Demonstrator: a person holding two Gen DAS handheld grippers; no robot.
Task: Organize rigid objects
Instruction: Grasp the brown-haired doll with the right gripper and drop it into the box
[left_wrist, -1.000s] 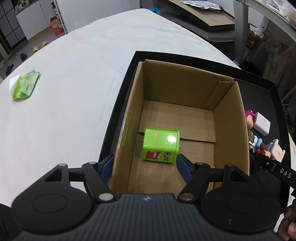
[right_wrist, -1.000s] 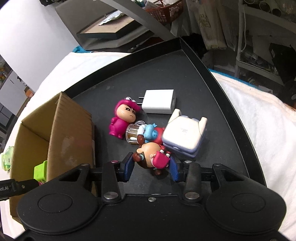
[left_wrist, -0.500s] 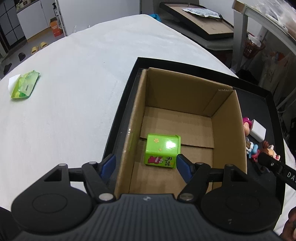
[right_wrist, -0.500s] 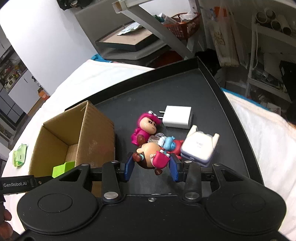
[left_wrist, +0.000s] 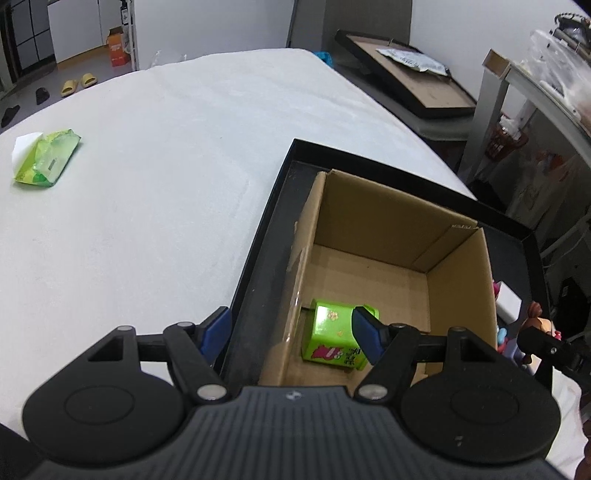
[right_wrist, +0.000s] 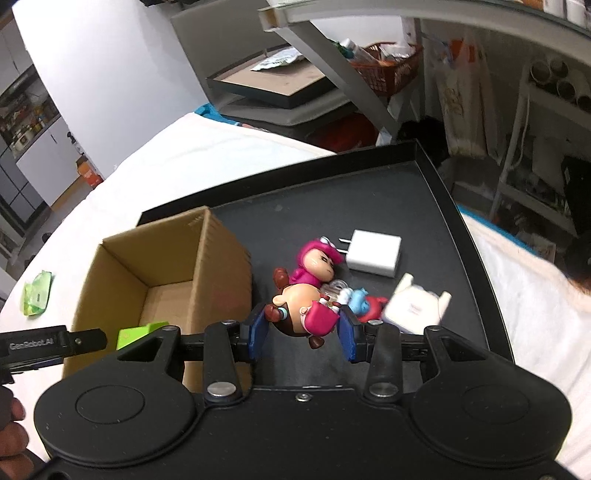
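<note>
The small figurine (right_wrist: 301, 314), a tan-bodied toy with brown feet and a pink skirt, is sitting clamped between the blue fingers (right_wrist: 257, 336) of the right gripper (right_wrist: 302, 338), tilted on its side and held above the black tray (right_wrist: 439, 192), just to the right of the cardboard box (right_wrist: 221, 266). The box is standing open-topped at the left end of that tray, and every other thing is lying in relation to it. Inside the box, on its floor near the near-left corner, a bright green carton (left_wrist: 334, 338) is resting on its side. The left gripper (left_wrist: 291, 334) is hanging over the box's near-left wall with its jaws spread wide apart and gripping nothing: one blue finger is hanging outside the box over the tray rim (left_wrist: 266, 221), the other inside, in front of the green carton. To the right of the box, on the tray floor, a pink-hooded figurine (right_wrist: 317, 262) is lying on its back; just beyond it a white charger (right_wrist: 375, 253) is lying flat, prongs pointing toward the box. Near them, a blue-and-red toy (right_wrist: 364, 304) and a white plastic piece (right_wrist: 413, 306) are lying close together. Well to the left of the box, on the white tablecloth (left_wrist: 147, 166), a green packet (left_wrist: 46, 160) is lying by itself.
</note>
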